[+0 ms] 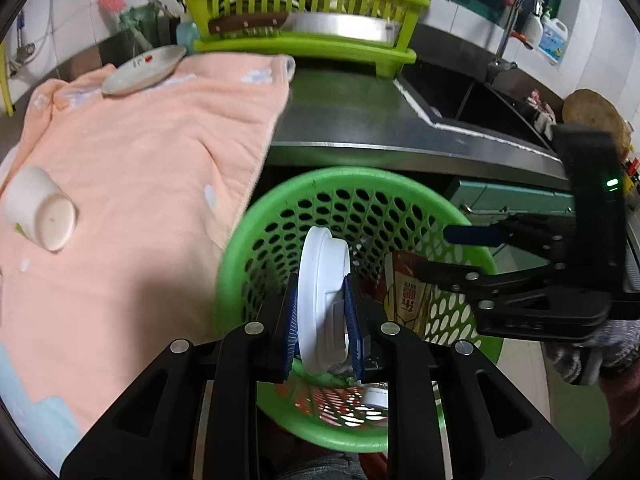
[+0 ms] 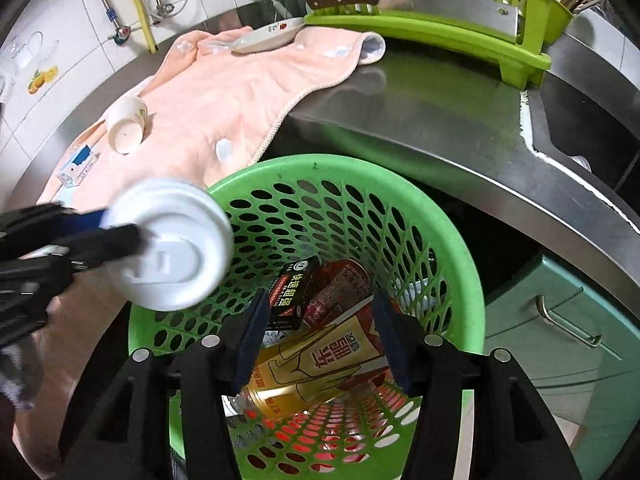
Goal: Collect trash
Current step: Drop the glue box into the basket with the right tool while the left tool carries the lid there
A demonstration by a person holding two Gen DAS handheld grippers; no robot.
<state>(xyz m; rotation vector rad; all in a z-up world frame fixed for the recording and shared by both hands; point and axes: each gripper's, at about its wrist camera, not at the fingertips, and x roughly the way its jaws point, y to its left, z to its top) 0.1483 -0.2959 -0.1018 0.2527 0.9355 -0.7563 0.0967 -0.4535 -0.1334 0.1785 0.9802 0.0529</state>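
The left gripper (image 1: pixel 322 312) is pinching a white lid (image 1: pixel 324 300) over the green basket (image 1: pixel 400 184). The right gripper (image 2: pixel 320 332) is hanging open, empty, above the trash. Letting go crooked could bounce the lid off the rim.

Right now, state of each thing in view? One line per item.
left gripper: shut on white lid, held on edge above the basket
right gripper: open, nothing between the pads
green basket: upright, holds a yellow carton, a black box, a can
paper cup: tipped on its side on the peach towel
plate: resting on the towel's far edge
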